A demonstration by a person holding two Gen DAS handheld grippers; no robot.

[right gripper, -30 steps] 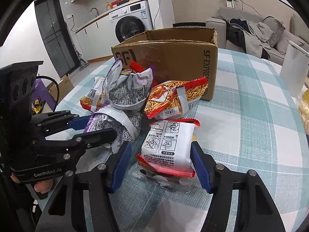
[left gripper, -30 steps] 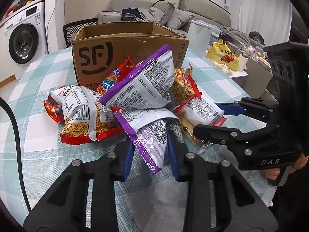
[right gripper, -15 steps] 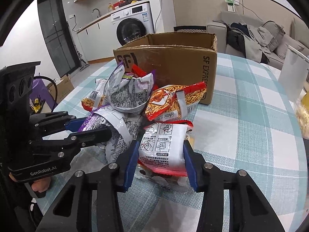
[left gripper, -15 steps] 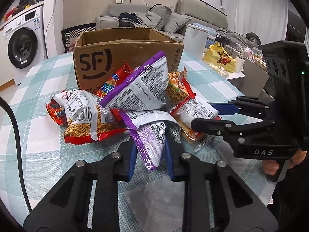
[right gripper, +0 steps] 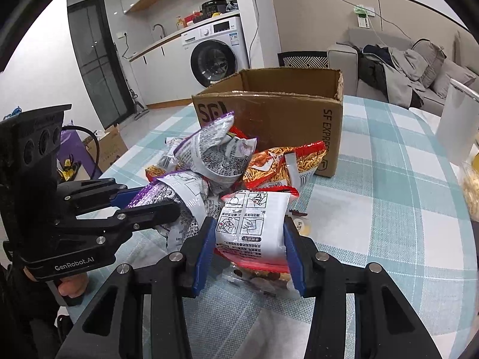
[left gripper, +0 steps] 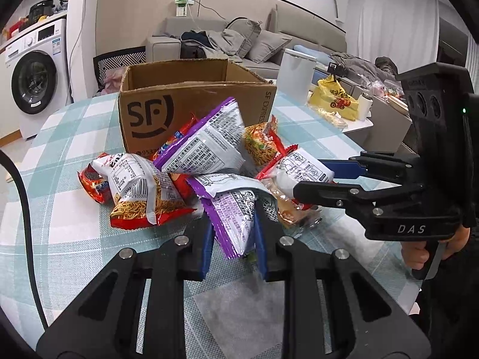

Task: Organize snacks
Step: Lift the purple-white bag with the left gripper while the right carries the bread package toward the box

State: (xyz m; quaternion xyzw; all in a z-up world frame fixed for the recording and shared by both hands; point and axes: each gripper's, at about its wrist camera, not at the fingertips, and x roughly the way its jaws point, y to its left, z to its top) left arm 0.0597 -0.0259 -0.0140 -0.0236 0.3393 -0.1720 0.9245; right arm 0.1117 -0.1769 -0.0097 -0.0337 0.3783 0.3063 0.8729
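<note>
Left hand-held gripper clamped on purple bag; right hand-held gripper clamped on white packet; box lies directly ahead.

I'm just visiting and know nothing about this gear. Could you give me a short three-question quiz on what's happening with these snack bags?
1. True or false: the cardboard box is closed.
2. Which colour trims the packet in the left gripper: A green, B purple, C yellow?
3. What does the right gripper clamp?

Key: 1 false, its top is open. 2 B. 3 The white and red packet.
</note>
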